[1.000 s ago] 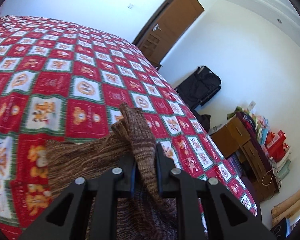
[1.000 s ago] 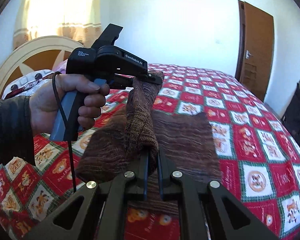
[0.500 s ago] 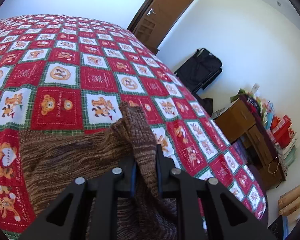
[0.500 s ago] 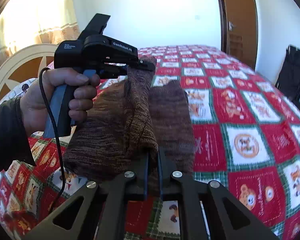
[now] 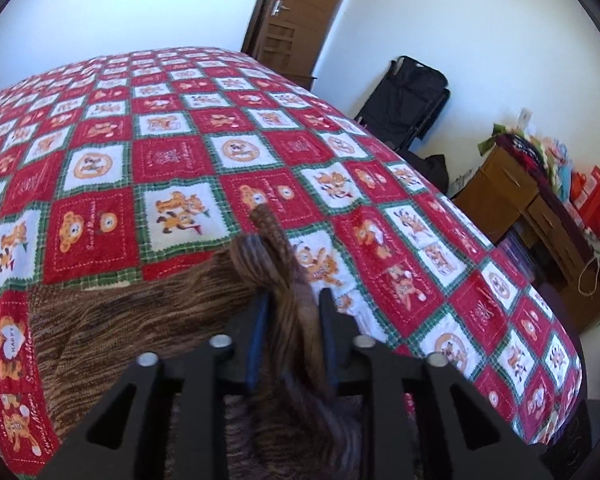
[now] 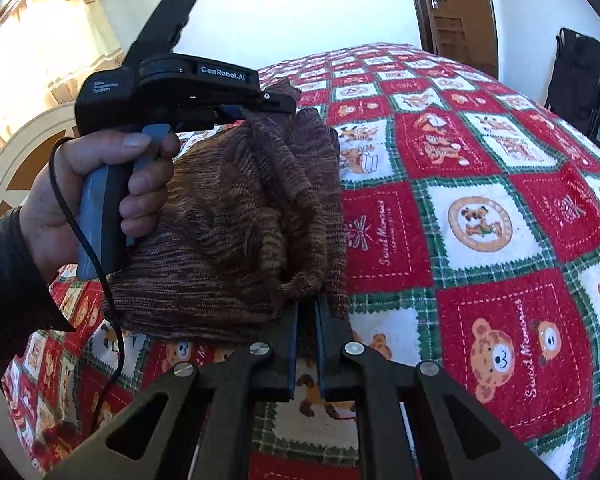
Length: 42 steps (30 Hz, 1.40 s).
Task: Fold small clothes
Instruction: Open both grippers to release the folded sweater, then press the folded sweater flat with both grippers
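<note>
You hold the left gripper (image 5: 292, 336) over the near edge of the bed, tipped downward, with a bunched fold of the brown knitted garment (image 5: 112, 320) standing up between its two fingers. Its jaws are opening: in the left wrist view a gap shows on either side of the fold, so the pads no longer press it and the cloth is free to settle.

The right gripper (image 6: 306, 340) is fully closed on the garment's near edge, which is pinched thin between its fingers. That grip keeps one end of the fold line anchored while the other end is let go.

The garment lies on the red, white and green teddy-bear quilt (image 6: 480, 220), doubled over on itself. In the right wrist view its upper layer rises in a loose heap toward the left gripper, whose handle your left hand (image 6: 100, 196) clasps, a black cable trailing below it. The heap is there because the carried edge has not yet dropped flat onto the layer beneath.

The fold looks brought across but not laid down. Judged from this, the next move calls for clearing the left fingers from the cloth without dragging it, then lowering the right edge so the two layers line up. The knit is soft and stretchy and may catch on a pad and pull the fold askew.
</note>
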### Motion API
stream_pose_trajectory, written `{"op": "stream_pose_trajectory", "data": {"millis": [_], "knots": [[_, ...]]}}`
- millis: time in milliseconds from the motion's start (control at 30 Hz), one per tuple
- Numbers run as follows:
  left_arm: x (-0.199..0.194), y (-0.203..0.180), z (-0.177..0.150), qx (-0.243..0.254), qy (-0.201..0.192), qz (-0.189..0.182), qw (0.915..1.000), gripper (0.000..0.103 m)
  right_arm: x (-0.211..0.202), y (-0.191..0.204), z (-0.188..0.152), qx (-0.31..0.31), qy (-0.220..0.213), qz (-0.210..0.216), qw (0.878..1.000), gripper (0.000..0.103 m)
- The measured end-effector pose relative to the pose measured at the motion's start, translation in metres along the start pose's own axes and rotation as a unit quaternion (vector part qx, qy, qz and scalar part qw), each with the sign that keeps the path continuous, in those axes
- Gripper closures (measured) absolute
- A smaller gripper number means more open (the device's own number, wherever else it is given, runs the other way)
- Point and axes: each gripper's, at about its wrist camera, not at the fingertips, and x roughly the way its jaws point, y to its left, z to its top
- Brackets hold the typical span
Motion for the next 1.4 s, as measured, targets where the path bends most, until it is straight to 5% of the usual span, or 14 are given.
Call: {"op": "stream_pose_trajectory", "data": {"millis": [100,133,200,233,267,433,500,567,667,733,1033,1133,1267,1400], "knots": [[-0.012,-0.016,-0.002,0.031,-0.013,-0.005,0.9994,0.067,-0.002,-0.006,-0.001,0.016,-0.002,0.006,1.0,0.095],[-0.017,-0.022,-0.003,0.043,-0.02,-0.001,0.9989,0.055,-0.004,-0.008,-0.002,0.021,-0.005,0.005,1.0,0.093],[-0.034,-0.029,-0.011,0.07,-0.041,0.015,0.9966,0.034,-0.01,-0.011,-0.003,0.025,-0.012,-0.001,1.0,0.059],[-0.043,-0.031,-0.017,0.081,-0.052,0.024,0.9951,0.032,-0.014,-0.013,-0.003,0.027,-0.015,0.001,1.0,0.027],[-0.051,-0.03,-0.024,0.089,-0.057,0.029,0.994,0.032,-0.02,-0.016,-0.003,0.034,-0.027,0.007,0.999,0.023],[-0.082,-0.004,-0.058,0.064,-0.074,0.062,0.9932,0.027,-0.029,-0.007,0.012,0.009,-0.046,0.01,0.999,0.024],[-0.092,0.007,-0.074,0.05,-0.082,0.078,0.9923,0.022,-0.023,0.002,0.027,-0.01,-0.047,0.012,0.999,0.032],[-0.096,0.015,-0.089,0.042,-0.084,0.088,0.9917,0.019,-0.013,0.009,0.039,-0.023,-0.044,0.018,0.999,0.049],[-0.092,0.024,-0.112,0.038,-0.072,0.11,0.9907,0.019,0.018,0.01,0.05,-0.017,-0.001,0.024,1.0,0.057],[-0.085,0.028,-0.121,0.034,-0.054,0.123,0.9903,0.019,0.03,0.006,0.049,-0.001,0.025,0.025,0.999,0.092],[-0.077,0.035,-0.143,0.038,-0.026,0.123,0.9914,0.008,0.017,0.0,0.031,0.007,0.033,-0.024,0.999,0.094],[-0.078,0.036,-0.145,0.035,-0.026,0.114,0.9925,0.008,0.01,-0.002,0.046,0.023,0.009,-0.03,0.999,0.075],[-0.078,0.037,-0.147,0.03,-0.026,0.109,0.9933,0.008,0.006,0.022,0.068,-0.003,-0.026,0.029,0.999,0.052],[-0.074,0.033,-0.151,0.042,-0.01,0.106,0.9934,0.006,0.026,0.056,0.078,-0.076,-0.022,0.08,0.994,0.052]]}}
